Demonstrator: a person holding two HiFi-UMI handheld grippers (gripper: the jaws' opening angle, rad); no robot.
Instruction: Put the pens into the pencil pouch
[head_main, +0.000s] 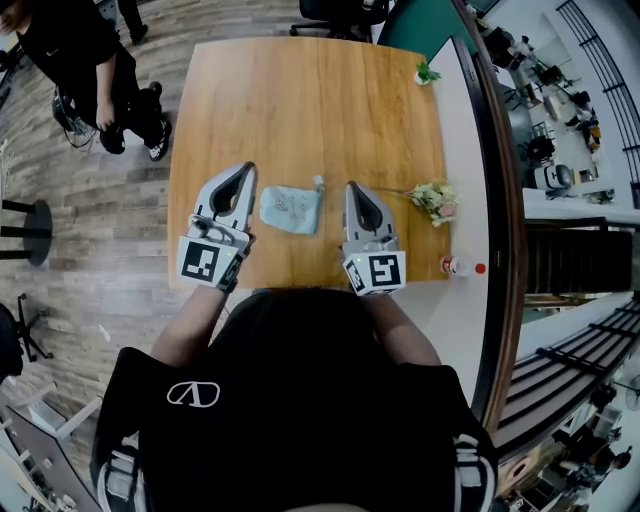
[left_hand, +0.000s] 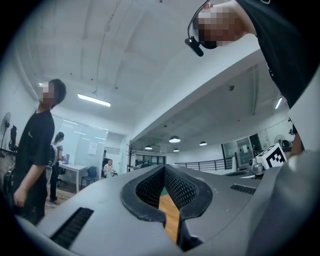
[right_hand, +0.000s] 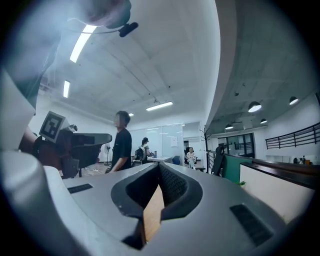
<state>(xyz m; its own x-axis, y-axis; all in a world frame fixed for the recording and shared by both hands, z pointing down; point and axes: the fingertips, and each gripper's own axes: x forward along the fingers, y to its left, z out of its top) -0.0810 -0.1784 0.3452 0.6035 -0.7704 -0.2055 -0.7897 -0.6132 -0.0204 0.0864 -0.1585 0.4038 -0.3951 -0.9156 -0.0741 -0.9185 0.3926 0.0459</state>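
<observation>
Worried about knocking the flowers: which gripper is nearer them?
Right. The right gripper lies just beside the flowers; the left gripper is farther off, across the blue pouch.

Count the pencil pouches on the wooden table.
1. The light blue fabric pouch lies flat on the wooden table, between the left gripper and the right gripper. None seems hidden.

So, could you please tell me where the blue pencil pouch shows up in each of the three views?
Head view: the pencil pouch lies on the table, between the left tool and the right tool.
Left gripper view: not in it.
Right gripper view: not in it.
Shared landmark: the wooden table, a sliver in both gripper views.
</observation>
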